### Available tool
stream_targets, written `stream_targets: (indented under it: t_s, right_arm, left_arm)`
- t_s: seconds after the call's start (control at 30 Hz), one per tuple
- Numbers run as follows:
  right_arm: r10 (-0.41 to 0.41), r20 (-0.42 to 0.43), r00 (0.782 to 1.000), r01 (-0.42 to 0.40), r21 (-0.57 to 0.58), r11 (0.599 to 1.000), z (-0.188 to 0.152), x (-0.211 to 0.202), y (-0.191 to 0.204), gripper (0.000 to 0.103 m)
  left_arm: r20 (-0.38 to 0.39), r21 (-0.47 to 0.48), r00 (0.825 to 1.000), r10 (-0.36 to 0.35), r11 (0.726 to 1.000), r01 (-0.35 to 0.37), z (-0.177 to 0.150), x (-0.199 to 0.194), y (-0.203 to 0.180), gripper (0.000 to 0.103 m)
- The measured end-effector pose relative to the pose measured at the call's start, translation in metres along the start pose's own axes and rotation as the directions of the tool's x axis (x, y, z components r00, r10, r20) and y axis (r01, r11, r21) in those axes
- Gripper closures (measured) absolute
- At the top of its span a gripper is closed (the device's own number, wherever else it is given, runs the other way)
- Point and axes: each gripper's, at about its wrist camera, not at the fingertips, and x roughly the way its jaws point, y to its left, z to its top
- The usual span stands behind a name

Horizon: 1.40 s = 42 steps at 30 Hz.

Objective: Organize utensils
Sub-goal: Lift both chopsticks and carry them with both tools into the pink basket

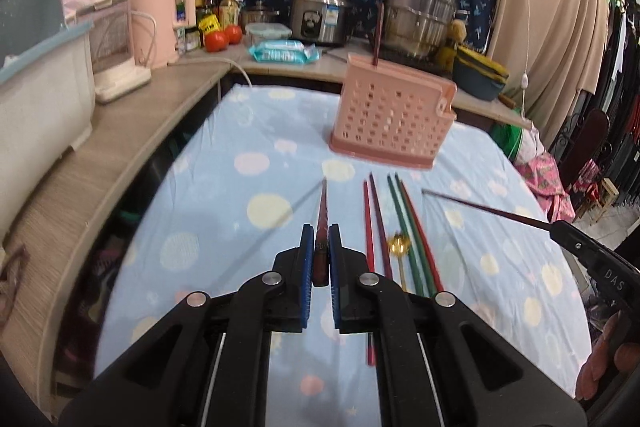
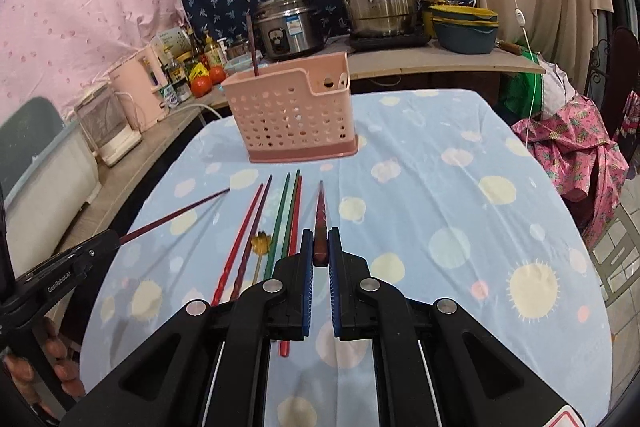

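Both tongs clamp a chopstick each: left tongs (image 1: pixel 320 251) one, right tongs (image 2: pixel 320 247) another.

Red chopstick (image 1: pixel 369 247): lower stretch hidden behind the left gripper's (image 1: pixel 321 239) black linkage in the left wrist view.
Green chopsticks (image 1: pixel 408 227): near ends pass out of sight behind the same linkage.
Gold spoon (image 1: pixel 400 247): blurred; handle end hidden.
Upright chopstick (image 2: pixel 252 43) in pink caddy (image 2: pixel 288 115): lower part concealed by the wall.
Caddy compartments: inside not visible.
Right gripper (image 2: pixel 321 239) body: cut off by the bottom edge.
Label on rice cooker (image 2: pixel 294 25): too small to read.
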Motion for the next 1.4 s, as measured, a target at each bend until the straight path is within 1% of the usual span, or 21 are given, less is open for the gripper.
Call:
stream_targets:
  t_s: [0.17,0.37,0.6,0.7,0.77,0.87,0.97,1.0,1.07,1.13,1.17,1.2,1.3,1.4]
  right_arm:
    - [0.01,0.076,0.997,-0.012,0.02,1.0,0.038,-0.011,-0.008,0.096]
    - [0.021,0.14,0.99,-0.025,0.024,0.999,0.077,-0.015,-0.015,0.096]
    - [0.044,0.197,0.98,-0.047,0.014,0.999,0.124,-0.011,-0.012,0.096]
    - [0.065,0.232,0.971,-0.07,0.016,0.997,0.147,-0.009,-0.009,0.096]
    - [0.078,0.26,0.962,-0.086,0.021,0.996,0.165,-0.008,-0.007,0.096]
    - [0.096,0.305,0.947,-0.109,0.025,0.994,0.194,-0.006,-0.002,0.096]
    - [0.098,0.353,0.931,-0.111,0.017,0.994,0.22,-0.003,0.005,0.096]
    - [0.098,0.366,0.926,-0.111,0.017,0.994,0.227,-0.002,0.007,0.096]
    - [0.096,0.391,0.916,-0.111,0.016,0.994,0.241,0.004,0.011,0.096]
    - [0.094,0.41,0.907,-0.113,0.021,0.993,0.25,0.014,0.013,0.096]
    - [0.09,0.413,0.906,-0.111,0.026,0.994,0.252,0.02,0.013,0.096]
    - [0.089,0.414,0.906,-0.112,0.031,0.993,0.255,0.027,0.014,0.096]
    - [0.091,0.391,0.916,-0.12,0.051,0.991,0.256,0.052,0.012,0.096]
    - [0.101,0.347,0.932,-0.133,0.069,0.989,0.252,0.076,0.01,0.096]
  left_arm:
    - [0.081,-0.029,0.997,-0.009,1.0,0.011,0.041,-0.01,0.006,0.096]
    - [0.154,-0.022,0.988,-0.009,1.0,0.012,0.088,-0.012,0.006,0.096]
    - [0.219,-0.017,0.974,-0.053,0.998,0.058,0.142,-0.016,-0.003,0.096]
    - [0.252,-0.006,0.965,-0.076,0.997,0.08,0.17,-0.018,-0.01,0.096]
    - [0.285,0.002,0.955,-0.084,0.996,0.087,0.189,-0.021,-0.017,0.096]
    - [0.346,0.01,0.935,-0.084,0.996,0.086,0.218,-0.025,-0.026,0.096]
    - [0.394,0.009,0.914,-0.095,0.995,0.099,0.245,-0.026,-0.033,0.096]
    - [0.415,0.01,0.905,-0.097,0.995,0.102,0.254,-0.026,-0.036,0.096]
    - [0.445,0.011,0.89,-0.099,0.994,0.105,0.266,-0.023,-0.04,0.096]
    - [0.462,0.014,0.882,-0.096,0.995,0.101,0.274,-0.017,-0.044,0.096]
    - [0.465,0.015,0.88,-0.1,0.994,0.105,0.278,-0.01,-0.046,0.096]
    - [0.463,0.015,0.881,-0.096,0.995,0.101,0.279,-0.004,-0.048,0.096]
    - [0.439,0.02,0.895,-0.084,0.996,0.083,0.282,0.023,-0.052,0.096]
    - [0.399,0.025,0.914,-0.076,0.997,0.072,0.275,0.048,-0.053,0.096]
